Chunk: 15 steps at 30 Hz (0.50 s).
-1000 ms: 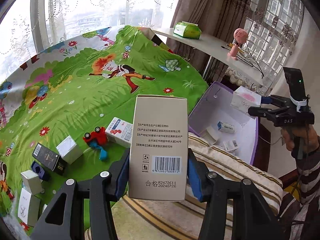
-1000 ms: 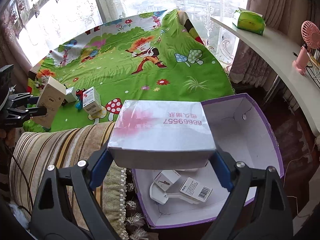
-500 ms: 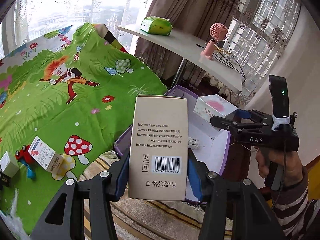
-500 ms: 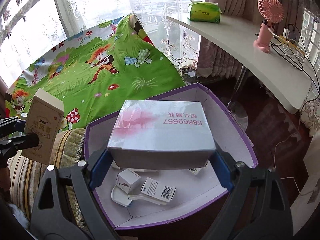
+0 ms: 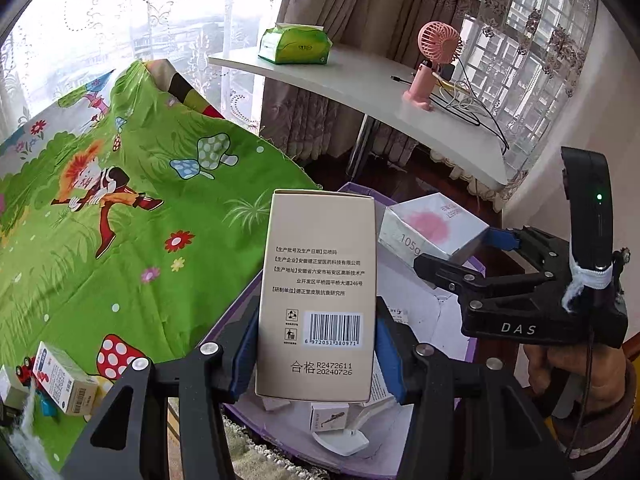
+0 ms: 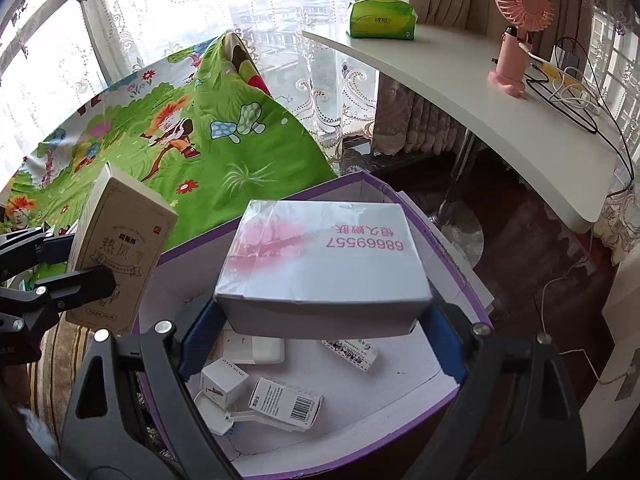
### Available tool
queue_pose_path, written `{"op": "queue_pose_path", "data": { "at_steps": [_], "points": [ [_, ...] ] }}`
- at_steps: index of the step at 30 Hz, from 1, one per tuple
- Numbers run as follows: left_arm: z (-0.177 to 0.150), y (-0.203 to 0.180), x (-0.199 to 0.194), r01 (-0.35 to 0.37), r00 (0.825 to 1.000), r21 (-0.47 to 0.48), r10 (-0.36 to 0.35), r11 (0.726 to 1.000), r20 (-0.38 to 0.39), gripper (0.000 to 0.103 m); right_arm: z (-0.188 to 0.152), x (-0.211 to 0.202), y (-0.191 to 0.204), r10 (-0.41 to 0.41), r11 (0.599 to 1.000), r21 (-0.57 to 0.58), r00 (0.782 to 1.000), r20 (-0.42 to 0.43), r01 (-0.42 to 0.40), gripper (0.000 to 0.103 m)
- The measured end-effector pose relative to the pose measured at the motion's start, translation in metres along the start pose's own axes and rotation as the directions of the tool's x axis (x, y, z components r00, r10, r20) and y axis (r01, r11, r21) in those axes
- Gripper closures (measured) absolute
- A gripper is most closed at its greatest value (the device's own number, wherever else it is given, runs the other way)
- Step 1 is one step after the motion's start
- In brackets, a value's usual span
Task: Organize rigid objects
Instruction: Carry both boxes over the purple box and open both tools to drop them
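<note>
My left gripper point(image 5: 316, 360) is shut on a tall beige carton point(image 5: 316, 292) with a barcode, held upright over the near left rim of the purple-edged storage box point(image 5: 228, 312). In the right wrist view the same carton point(image 6: 124, 248) and the left gripper point(image 6: 86, 264) sit at the left. My right gripper point(image 6: 322, 320) is shut on a wide white box point(image 6: 324, 260) with a pink smear, hanging above the storage box point(image 6: 460, 264). That white box point(image 5: 428, 228) also shows in the left wrist view, with the right gripper point(image 5: 460, 248) around it.
Inside the storage box lie a small white carton point(image 6: 224, 380), a barcoded carton point(image 6: 286, 402) and a flat white case point(image 6: 256, 350). A green cartoon sheet point(image 5: 120, 220) carries more small boxes point(image 5: 64, 380). A white desk point(image 6: 500, 120) holds a pink fan point(image 6: 516, 40) and tissue pack point(image 6: 380, 18).
Both grippers have swung rightward from over the sheet and striped cushion to above the purple storage box. Each keeps the same grip on its box.
</note>
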<state>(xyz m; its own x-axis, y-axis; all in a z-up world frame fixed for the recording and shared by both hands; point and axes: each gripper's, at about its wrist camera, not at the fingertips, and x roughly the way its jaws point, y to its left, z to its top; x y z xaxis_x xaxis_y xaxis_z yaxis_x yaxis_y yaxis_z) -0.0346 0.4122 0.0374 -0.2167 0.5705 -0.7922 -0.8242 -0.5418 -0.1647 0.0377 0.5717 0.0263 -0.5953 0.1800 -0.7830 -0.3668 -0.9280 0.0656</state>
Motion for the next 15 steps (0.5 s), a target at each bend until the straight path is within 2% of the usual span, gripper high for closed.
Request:
{"op": "queue_pose_path", "data": {
  "at_steps": [8,9,11,15],
  "points": [
    [0.025,-0.012,0.033,-0.004,1.0,0.005,0.004,1.0,-0.01,0.048,0.013,0.009,-0.022,-0.037,0.999,0.029,0.999,0.014,0.037,0.011],
    [0.028,-0.013,0.037,-0.006,1.0,0.007,0.006,1.0,-0.015,0.046,0.014,0.009,-0.024,-0.044,0.998,0.034,0.999,0.016,0.043,0.011],
    [0.031,-0.014,0.043,-0.013,1.0,-0.006,0.013,1.0,-0.022,0.035,0.015,0.013,-0.029,-0.053,0.998,0.042,0.999,0.009,0.053,0.01],
    [0.027,-0.009,0.041,-0.023,1.0,-0.038,0.023,0.999,-0.014,0.031,0.012,0.015,-0.034,-0.05,0.997,0.054,0.999,-0.002,0.05,0.01]
  ]
}}
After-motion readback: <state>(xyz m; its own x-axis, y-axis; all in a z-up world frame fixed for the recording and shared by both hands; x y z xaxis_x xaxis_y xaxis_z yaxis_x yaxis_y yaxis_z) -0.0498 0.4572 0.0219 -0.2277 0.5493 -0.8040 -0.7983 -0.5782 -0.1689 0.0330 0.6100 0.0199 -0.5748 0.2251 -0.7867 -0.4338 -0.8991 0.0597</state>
